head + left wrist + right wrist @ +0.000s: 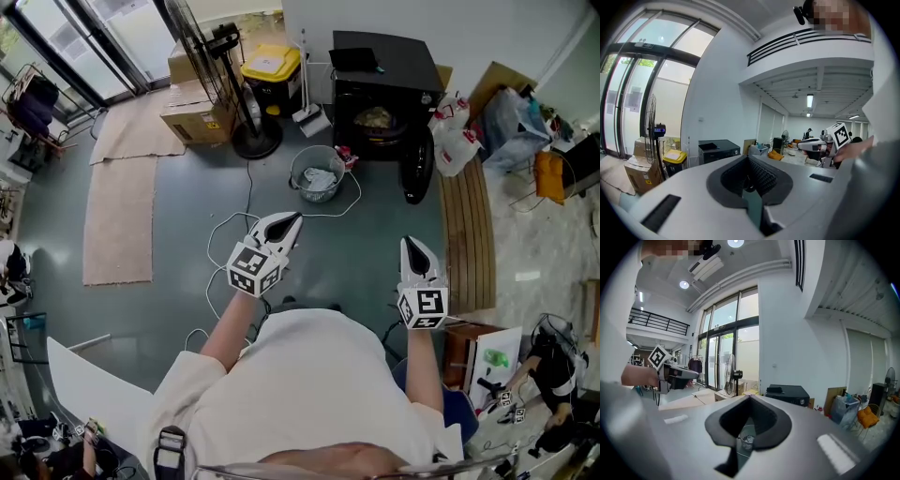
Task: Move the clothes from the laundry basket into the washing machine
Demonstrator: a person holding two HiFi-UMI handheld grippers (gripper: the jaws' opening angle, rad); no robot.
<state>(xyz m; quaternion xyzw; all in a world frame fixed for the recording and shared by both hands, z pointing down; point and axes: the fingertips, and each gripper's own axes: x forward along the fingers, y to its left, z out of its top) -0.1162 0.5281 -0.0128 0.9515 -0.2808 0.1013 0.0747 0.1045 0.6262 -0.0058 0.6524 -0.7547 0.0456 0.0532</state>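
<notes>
A round mesh laundry basket [317, 174] with pale clothes in it stands on the grey floor, left of the front of the black washing machine [386, 86]. The machine's door [417, 167] hangs open and cloth shows in the drum. My left gripper [292, 221] is held in the air well short of the basket, its jaws together and nothing in them. My right gripper [411, 243] floats to the right, shut and empty, level with the machine's door. Through the right gripper's hollow I see the basket [746, 440]. The machine [718, 150] shows beyond the left gripper [749, 158].
A standing fan [253, 131], a yellow-lidded bin [272, 67] and cardboard boxes [199, 114] stand left of the machine. Rugs [120, 216] lie at the far left. A white cable [234, 225] loops over the floor near the basket. A wooden bench [466, 234] and plastic bags [455, 141] are on the right.
</notes>
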